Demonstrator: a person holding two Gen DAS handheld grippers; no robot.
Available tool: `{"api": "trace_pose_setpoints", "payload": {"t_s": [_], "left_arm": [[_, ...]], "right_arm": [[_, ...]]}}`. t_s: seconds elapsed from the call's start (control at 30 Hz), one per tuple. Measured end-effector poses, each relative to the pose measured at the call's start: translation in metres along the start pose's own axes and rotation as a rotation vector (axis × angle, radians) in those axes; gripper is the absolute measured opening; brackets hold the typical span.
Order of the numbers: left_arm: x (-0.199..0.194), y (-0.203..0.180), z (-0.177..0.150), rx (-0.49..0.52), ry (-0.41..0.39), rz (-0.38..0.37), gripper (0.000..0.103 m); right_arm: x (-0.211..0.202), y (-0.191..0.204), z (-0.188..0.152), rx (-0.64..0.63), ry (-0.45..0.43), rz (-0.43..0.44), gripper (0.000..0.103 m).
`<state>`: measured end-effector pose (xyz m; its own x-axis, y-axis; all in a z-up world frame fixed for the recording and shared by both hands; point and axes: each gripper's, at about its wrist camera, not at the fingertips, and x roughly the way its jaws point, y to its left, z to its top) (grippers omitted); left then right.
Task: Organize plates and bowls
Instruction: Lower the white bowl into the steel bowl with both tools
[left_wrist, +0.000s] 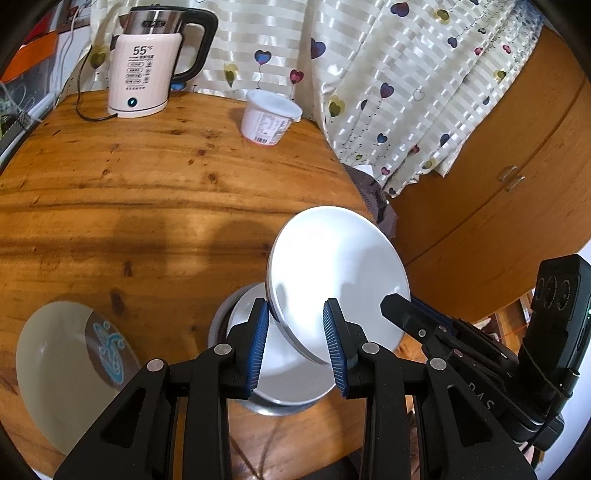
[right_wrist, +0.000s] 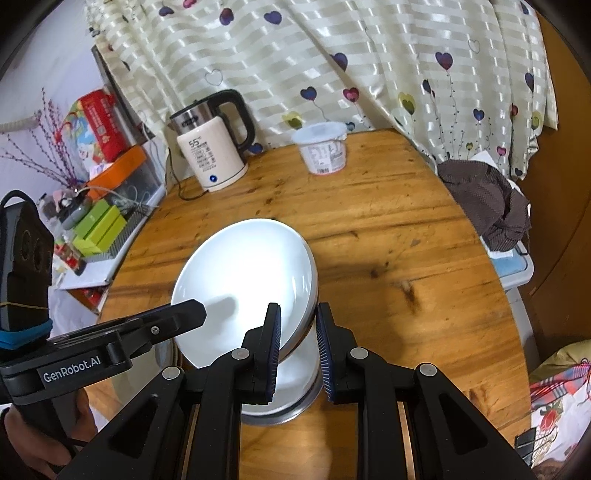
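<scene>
1. You have the white plate (left_wrist: 338, 273) off the round wooden table (left_wrist: 147, 192), tilted steeply with its face turned toward you, above a metal bowl (left_wrist: 273, 402) that sits on the table with a white dish inside it.
2. Your right gripper (right_wrist: 297, 347) is pinching the plate's lower right rim; its blue pads are pressed onto the edge.
3. Your left gripper (left_wrist: 297, 343) straddles the opposite side of the rim. Its jaws stand partly spread, and the left pad looks to touch the edge, but I cannot tell whether it is really clamping.
4. The step in hand looks like carrying the plate to stack it. Either the bowl below or the cream bowl with a blue motif (left_wrist: 70, 362) near the table's left edge could be the spot; I cannot tell which you intend.
5. Next, level the plate before lowering it, keep both hands moving together so the rim does not twist out of the pinch, and let go only once it rests flat.
6. The kettle (left_wrist: 147, 70) and the lidded white tub (left_wrist: 269, 118) stand well apart at the back.
</scene>
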<state>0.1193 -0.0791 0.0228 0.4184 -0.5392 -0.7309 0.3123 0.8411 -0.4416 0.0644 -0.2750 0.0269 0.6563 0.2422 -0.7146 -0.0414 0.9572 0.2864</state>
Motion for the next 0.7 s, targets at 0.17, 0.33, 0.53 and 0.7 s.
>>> {"api": "trace_pose_setpoints", "payload": {"t_s": [0.17, 0.33, 0.53, 0.7], "left_arm": [[0.000, 0.006, -0.009, -0.006, 0.013, 0.011, 0.032], [0.001, 0.011, -0.015, -0.012, 0.022, 0.016, 0.032], [0.006, 0.013, -0.022, -0.013, 0.038, 0.027, 0.032], [0.011, 0.015, -0.025, -0.015, 0.057, 0.034, 0.032]], "right_arm": [[0.004, 0.005, -0.009, 0.001, 0.020, 0.004, 0.019], [0.009, 0.006, -0.016, 0.003, 0.041, 0.006, 0.019], [0.014, 0.005, -0.024, 0.006, 0.065, 0.003, 0.019], [0.018, 0.003, -0.027, 0.011, 0.081, 0.003, 0.019]]}}
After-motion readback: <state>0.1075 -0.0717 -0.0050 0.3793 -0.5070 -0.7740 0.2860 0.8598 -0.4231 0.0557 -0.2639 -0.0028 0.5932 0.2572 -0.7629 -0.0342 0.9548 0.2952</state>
